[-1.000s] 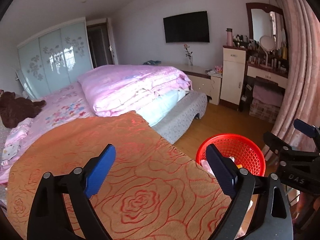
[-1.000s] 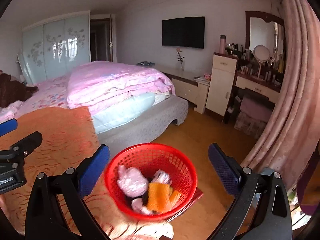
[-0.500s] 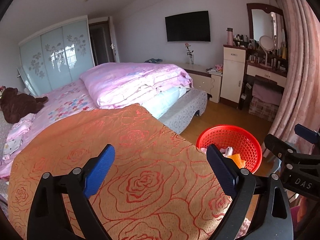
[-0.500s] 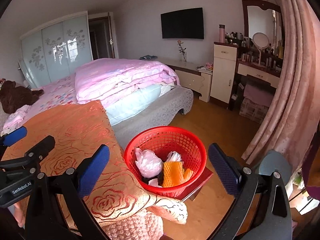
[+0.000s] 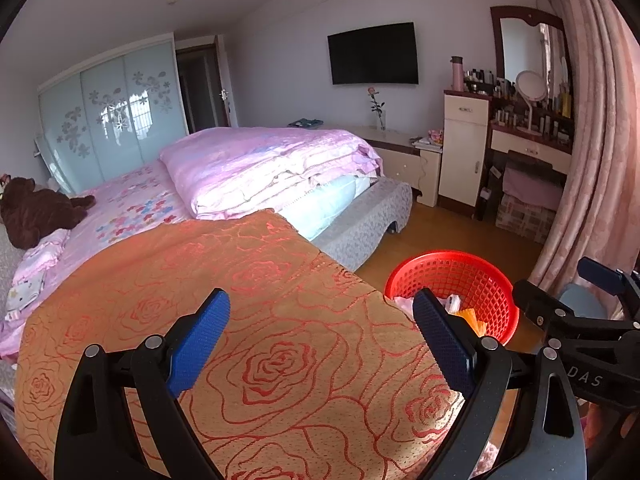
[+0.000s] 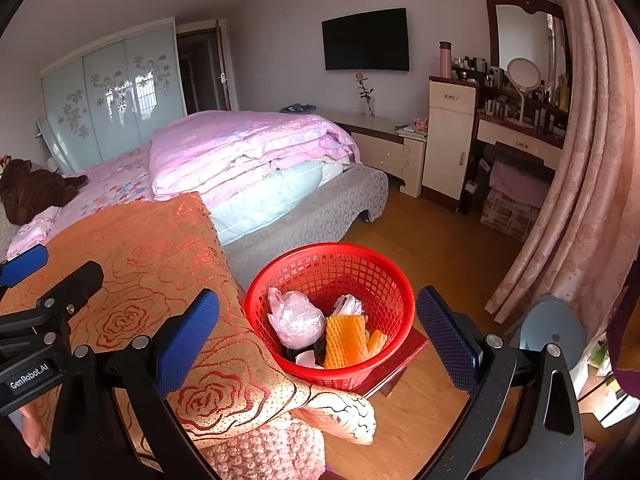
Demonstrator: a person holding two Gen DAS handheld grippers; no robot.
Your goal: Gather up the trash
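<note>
The red basket [image 6: 329, 312] sits low in the centre of the right wrist view, on a small red stand on the wooden floor, touching the edge of the orange rose-patterned blanket [image 5: 240, 320]. It holds a pink plastic bag [image 6: 294, 318], a white wrapper [image 6: 347, 304] and orange foam netting [image 6: 346, 340].

The left gripper [image 5: 320, 338] and the right gripper [image 6: 318, 330] both have their jaws wide apart, holding nothing.

No loose trash shows on the blanket or floor, so the step in hand looks like a search. To do it well, the person should sweep both cameras slowly over the bed and floor and keep the jaws wide until a piece is lined up between them.

Compared with 0.5 s ago, the basket lies a little lower and nearer centre in the right view; the left view has hardly shifted.
</note>
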